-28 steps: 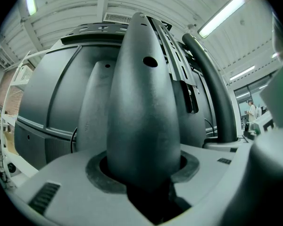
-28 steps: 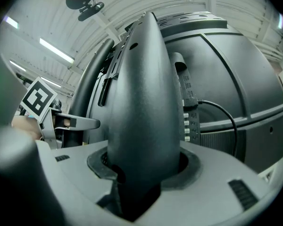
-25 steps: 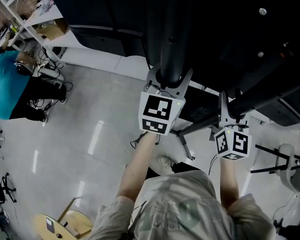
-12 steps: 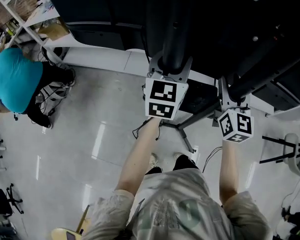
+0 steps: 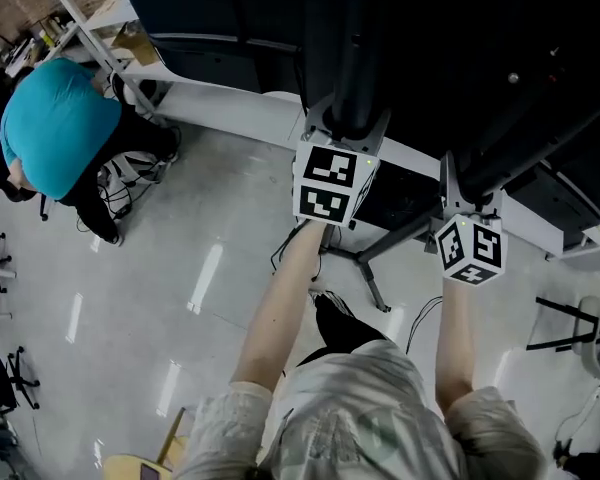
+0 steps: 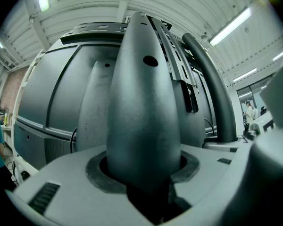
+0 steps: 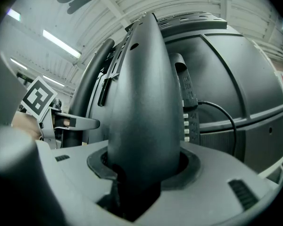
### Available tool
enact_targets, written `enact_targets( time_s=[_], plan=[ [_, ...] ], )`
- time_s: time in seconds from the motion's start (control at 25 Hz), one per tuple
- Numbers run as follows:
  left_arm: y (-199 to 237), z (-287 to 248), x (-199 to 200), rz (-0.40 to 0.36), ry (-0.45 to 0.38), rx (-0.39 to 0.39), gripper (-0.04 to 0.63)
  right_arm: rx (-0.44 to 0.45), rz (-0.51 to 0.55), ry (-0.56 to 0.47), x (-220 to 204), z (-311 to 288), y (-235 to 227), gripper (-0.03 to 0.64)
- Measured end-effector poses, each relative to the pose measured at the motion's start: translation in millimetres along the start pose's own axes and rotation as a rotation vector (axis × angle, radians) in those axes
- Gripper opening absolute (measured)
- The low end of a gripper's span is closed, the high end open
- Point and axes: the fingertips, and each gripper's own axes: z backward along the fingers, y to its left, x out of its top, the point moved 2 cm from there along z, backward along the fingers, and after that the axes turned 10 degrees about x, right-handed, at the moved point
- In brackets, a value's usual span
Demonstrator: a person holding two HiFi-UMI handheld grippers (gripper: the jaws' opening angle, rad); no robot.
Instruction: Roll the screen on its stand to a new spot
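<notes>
The screen (image 5: 460,48) stands on its stand right in front of you, on the shiny floor (image 5: 180,268), with its dark back turned to you. Your left gripper (image 5: 348,133) has its fingers (image 6: 52,173) closed around the left upright (image 6: 141,102) of the stand. Your right gripper (image 5: 467,203) is closed in the same way around the right upright (image 7: 141,102). In both gripper views the tube fills the round seat between the fingers.

I judge that this thing is heavy and stiff, and top-heavy, because the big panel sits high on the two tubes. It will probably roll easily but tip if you push in jerks. The uprights are the right place to hold: they are rigid and they carry the load, while the panel's back cover looks like thin plastic that you should not press. The tubes look smooth and painted, so the fingers may slide along them; push level and evenly with both hands.

A black cable (image 7: 221,112) is plugged in at the back and can catch or pull. Another person in a teal top (image 5: 60,128) crouches near the far end of the white bar (image 5: 230,108).

For writing, I can read no brand or label. The cubes carry only black-and-white square markers (image 5: 328,183), and a small embossed mark (image 6: 85,126) on the back cover is too small to read.
</notes>
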Motion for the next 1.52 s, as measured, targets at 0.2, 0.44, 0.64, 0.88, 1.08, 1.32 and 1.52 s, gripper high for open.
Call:
enact_targets(
  time_s=[0.2,0.44,0.64,0.88,1.08,1.32,1.52],
  plan=[
    [97.4,-2.0,-6.1,0.005,-0.013,-0.001,0.213,0.003,0.006,0.006,-12.8,-66.3,71.0,0.21],
    [165.8,7.3,-2.3,0.002,-0.007,-0.005,0.213,0.001,0.008,0.005,-12.5,-105.9,128.0,0.21],
    [226.3,7.1,-7.2,-0.002,0.006,-0.01,0.213,0.004,0.01,0.002,-18.1,-145.6,173.8,0.21],
    [304.3,13.3,6.3,0.008,0.013,-0.025,0.213,-0.005,0.013,0.014,-5.3,-192.7,237.3,0.21],
    [371.8,20.9,12.9,0.007,0.001,-0.032,0.213,-0.01,0.016,0.006,-1.7,-232.4,292.4,0.21],
    [446.5,28.3,-7.1,0.0,0.017,-0.073,0.215,-0.022,0.017,0.006,-23.7,-275.3,355.1,0.21],
    [505.2,34.8,-8.7,-0.006,0.02,-0.108,0.215,-0.042,0.017,0.004,-26.7,-307.4,406.4,0.21]
  ],
)
